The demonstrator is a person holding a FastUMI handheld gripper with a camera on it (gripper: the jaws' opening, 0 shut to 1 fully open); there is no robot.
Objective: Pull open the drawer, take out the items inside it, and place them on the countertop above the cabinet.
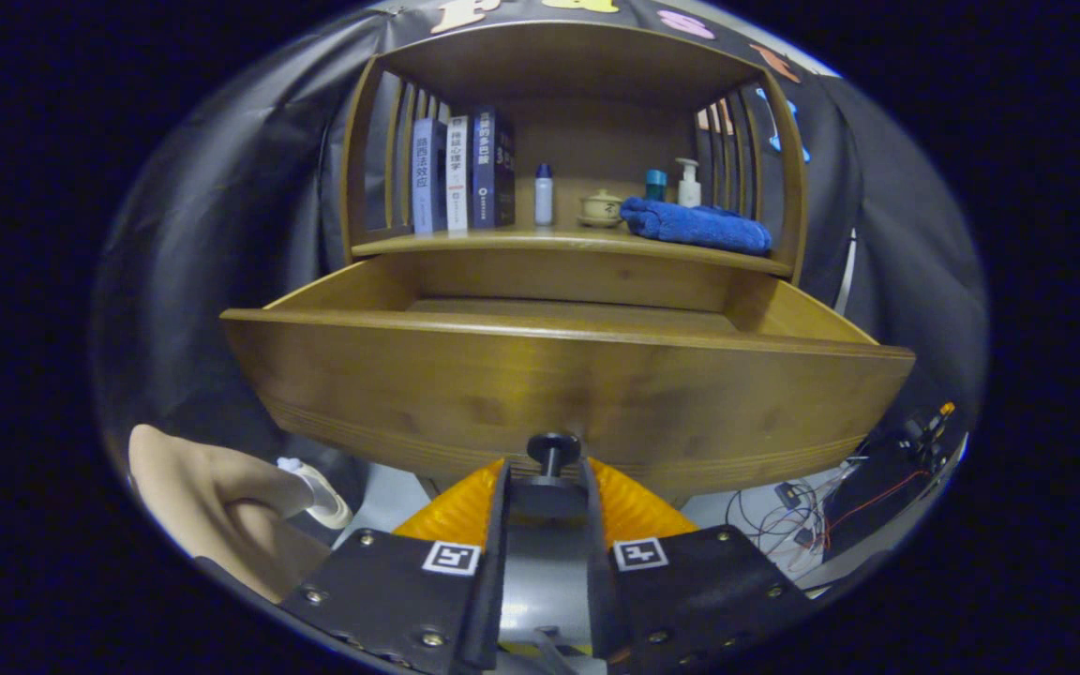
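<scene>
Drawer is pulled out toward the camera, its wooden front just ahead of the jaws, interior floor visible and bare as far as it can be seen over the front rim. Gripper sits low at the drawer front, its two fingers either side of the dark knob; the knob stem runs between the fingers, jaws narrowed around it, but cannot tell if both press on it. A hand is down beside the gripper on its left side, with a pale rounded thing by the thumb, too unclear to name. Loose wires and small dark electronics lie on the floor on the other side, below the drawer's corner. Beyond the drawer is the counter of the cabinet, under a wooden hutch with slatted sides. On the counter, from one side to the other: three upright books, a small white bottle with a blue cap, a small lidded pot, a rolled blue towel, and behind the towel a teal-capped container and a white pump bottle. Black cloth wall hangs behind the hutch.
</scene>
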